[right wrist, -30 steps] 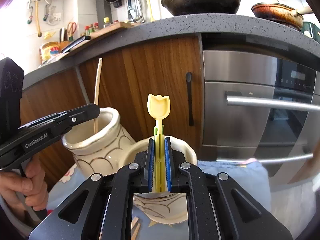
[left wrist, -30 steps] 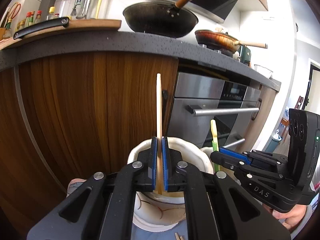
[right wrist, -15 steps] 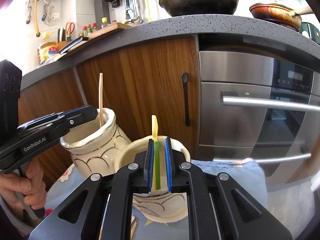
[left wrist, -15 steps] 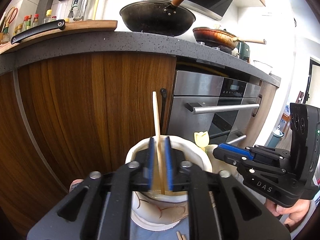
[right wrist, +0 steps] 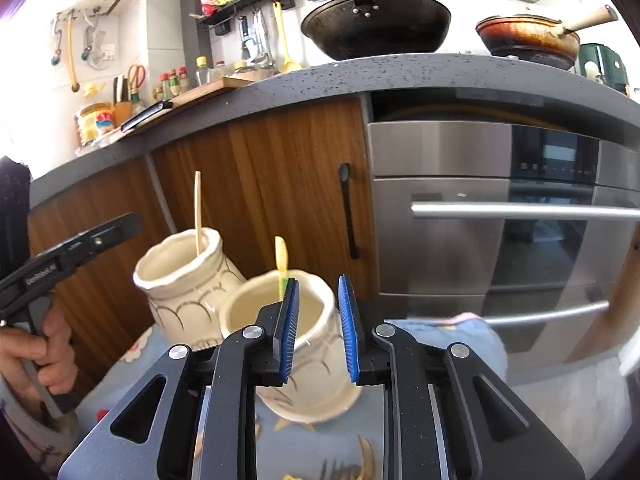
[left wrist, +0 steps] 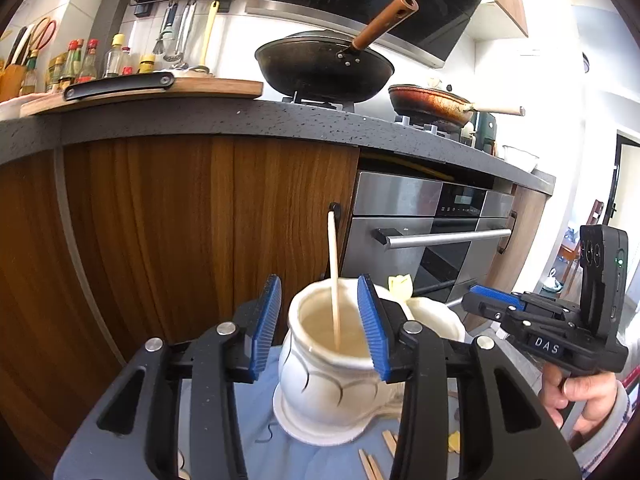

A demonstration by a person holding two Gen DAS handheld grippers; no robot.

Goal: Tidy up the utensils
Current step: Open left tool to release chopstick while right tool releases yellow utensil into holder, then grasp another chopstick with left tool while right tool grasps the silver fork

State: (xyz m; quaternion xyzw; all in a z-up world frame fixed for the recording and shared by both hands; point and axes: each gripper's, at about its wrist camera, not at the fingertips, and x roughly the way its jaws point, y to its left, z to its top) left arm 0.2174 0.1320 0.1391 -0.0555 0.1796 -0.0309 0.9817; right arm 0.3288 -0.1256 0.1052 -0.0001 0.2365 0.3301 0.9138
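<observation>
Two cream ceramic jars stand side by side on a blue cloth. A wooden chopstick (left wrist: 333, 280) leans free inside the left jar (left wrist: 328, 376). My left gripper (left wrist: 320, 320) is in front of that jar, its jaws opening, nothing pressed between the blue pads. In the right wrist view the same chopstick (right wrist: 197, 212) rises from the left jar (right wrist: 180, 280). A yellow tulip-topped utensil (right wrist: 281, 264) stands in the right jar (right wrist: 304, 360). My right gripper (right wrist: 318, 320) hangs before that jar, jaws opening and holding nothing.
Loose wooden sticks (left wrist: 372, 460) lie on the blue cloth (left wrist: 256, 420) near the jars. Behind are wooden cabinet doors (left wrist: 200, 240), a steel oven (right wrist: 500, 220), and a dark countertop (left wrist: 200, 120) with a wok and pans.
Both grippers let go: the chopstick dropped into the left jar and the yellow utensil into the right jar. Both grippers pulled back a little with jaws spreading.
</observation>
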